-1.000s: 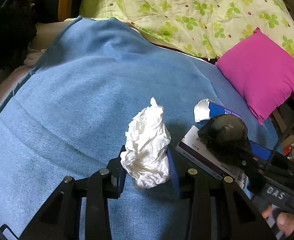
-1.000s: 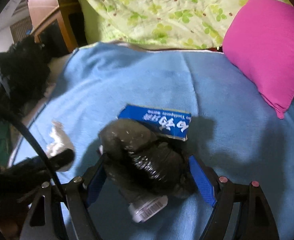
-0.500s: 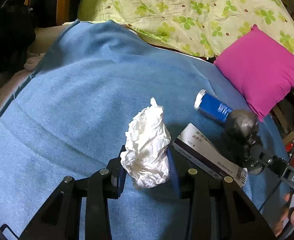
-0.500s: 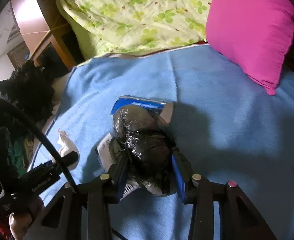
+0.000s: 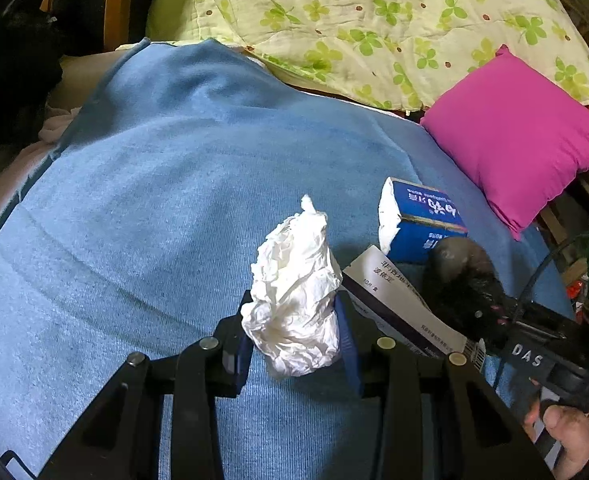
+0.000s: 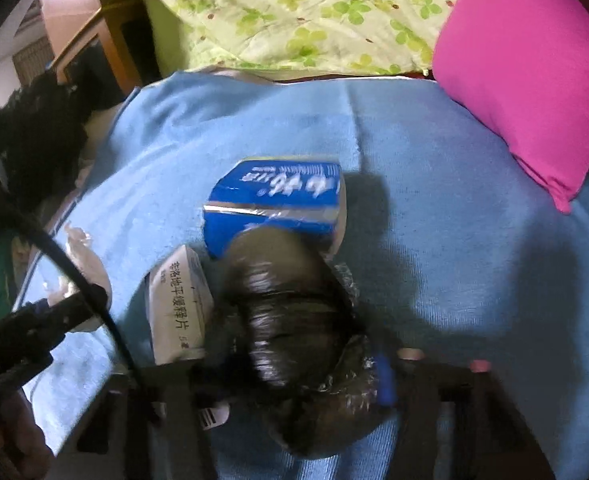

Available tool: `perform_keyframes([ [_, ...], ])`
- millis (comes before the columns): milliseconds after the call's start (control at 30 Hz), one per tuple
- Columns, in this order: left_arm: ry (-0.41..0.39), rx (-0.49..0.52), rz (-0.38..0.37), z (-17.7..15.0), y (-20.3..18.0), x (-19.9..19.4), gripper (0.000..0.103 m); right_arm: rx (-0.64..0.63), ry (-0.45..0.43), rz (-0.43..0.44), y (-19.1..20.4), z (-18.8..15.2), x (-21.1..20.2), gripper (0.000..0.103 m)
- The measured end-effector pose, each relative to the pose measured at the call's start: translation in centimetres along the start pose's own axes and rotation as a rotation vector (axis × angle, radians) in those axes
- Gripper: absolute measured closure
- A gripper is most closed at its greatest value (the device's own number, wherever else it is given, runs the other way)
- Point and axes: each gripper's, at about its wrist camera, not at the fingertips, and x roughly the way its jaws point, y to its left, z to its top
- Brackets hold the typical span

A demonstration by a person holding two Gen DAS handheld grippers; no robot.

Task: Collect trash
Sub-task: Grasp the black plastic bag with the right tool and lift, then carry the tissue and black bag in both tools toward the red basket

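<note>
My left gripper (image 5: 292, 350) is shut on a crumpled white tissue (image 5: 296, 300) above the blue blanket (image 5: 166, 208). My right gripper (image 6: 294, 376) is shut on a crumpled black plastic bag (image 6: 294, 320); the bag also shows in the left wrist view (image 5: 460, 284). A blue carton (image 6: 278, 204) lies on the blanket just beyond the bag, and shows in the left wrist view (image 5: 422, 220). A white medicine box (image 6: 178, 308) lies left of the bag, between the two grippers (image 5: 398, 304). The left gripper and tissue (image 6: 82, 268) appear at the left edge of the right wrist view.
A magenta pillow (image 5: 522, 136) lies at the right of the bed, and a green clover-print quilt (image 5: 374, 20) at the back. Dark clothing (image 6: 26, 144) and a wooden frame (image 6: 94, 40) are at the left. A black cable (image 6: 74, 280) crosses the right wrist view.
My right gripper, holding the black bag, has come back down close over the medicine box and blue carton. My left gripper has kept still with the tissue.
</note>
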Motion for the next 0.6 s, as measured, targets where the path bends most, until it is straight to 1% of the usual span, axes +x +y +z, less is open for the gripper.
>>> perform_keyframes([
  [233, -0.004, 0.042, 0.013, -0.5, -0.9, -0.2, 0.063, 0.019, -0.038, -0.008, -0.2, -1.6, -4.0, 0.059],
  [300, -0.003, 0.062, 0.017, -1.0, -1.5, -0.4, 0.063, 0.025, -0.044, -0.015, 0.0, -2.6, -5.3, 0.059],
  [400, -0.023, 0.093, 0.047, -1.4, -2.0, -1.2, 0.063, 0.05, -0.054, -0.019, -0.2, -4.3, -7.2, 0.059],
  [533, -0.018, 0.082, 0.053, -2.7, -1.9, -2.6, 0.063, 0.07, -0.05, -0.037, -0.7, -6.4, -9.0, 0.059],
  [600, -0.011, 0.095, 0.056, -3.5, -2.1, -3.2, 0.063, 0.082, -0.051, -0.038, -0.9, -7.2, -9.6, 0.059],
])
